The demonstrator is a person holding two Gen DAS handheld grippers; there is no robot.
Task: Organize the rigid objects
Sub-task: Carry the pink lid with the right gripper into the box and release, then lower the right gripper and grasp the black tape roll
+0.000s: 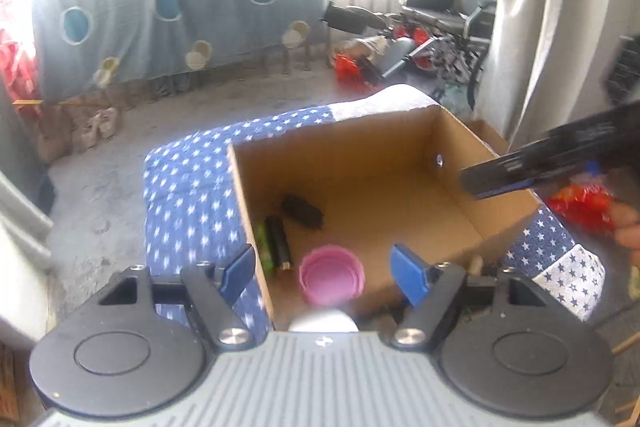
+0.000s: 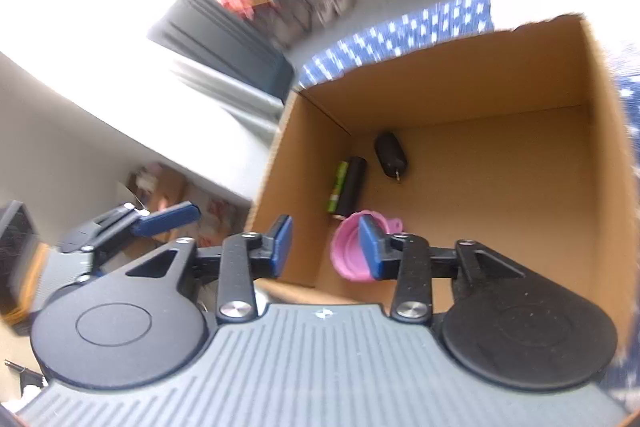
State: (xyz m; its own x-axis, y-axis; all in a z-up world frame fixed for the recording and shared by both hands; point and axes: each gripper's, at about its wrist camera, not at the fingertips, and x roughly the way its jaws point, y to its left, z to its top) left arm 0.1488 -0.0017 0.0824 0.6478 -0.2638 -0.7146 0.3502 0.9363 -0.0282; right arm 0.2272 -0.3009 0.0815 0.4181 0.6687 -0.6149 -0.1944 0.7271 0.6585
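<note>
An open cardboard box [image 1: 400, 147] [image 2: 440, 87] sits on a blue quilt with white stars [image 1: 188, 195]. Along its left wall lie a black cylinder [image 1: 280, 241] [image 2: 350, 187], a green item [image 1: 265, 243] [image 2: 338, 185] and a dark bristly piece [image 1: 302, 211] [image 2: 390, 155]. A pink collapsible cup [image 1: 332, 273] [image 2: 348, 251] rests on the near floor of the box. My left gripper [image 1: 324, 271] hangs open above the box's near left corner, its fingers apart from the cup. My right gripper [image 2: 326, 247] is open over the near rim with nothing between its pads. It also shows at the box's right wall [image 1: 540, 163].
A white round object [image 1: 322, 321] peeks out below the pink cup. A red packet [image 1: 580, 203] and a person's hand [image 1: 628, 227] are right of the box. A curtain [image 1: 560, 27] hangs behind; a bicycle and clutter [image 1: 400, 47] fill the far floor. The left gripper [image 2: 160, 223] appears left of the box.
</note>
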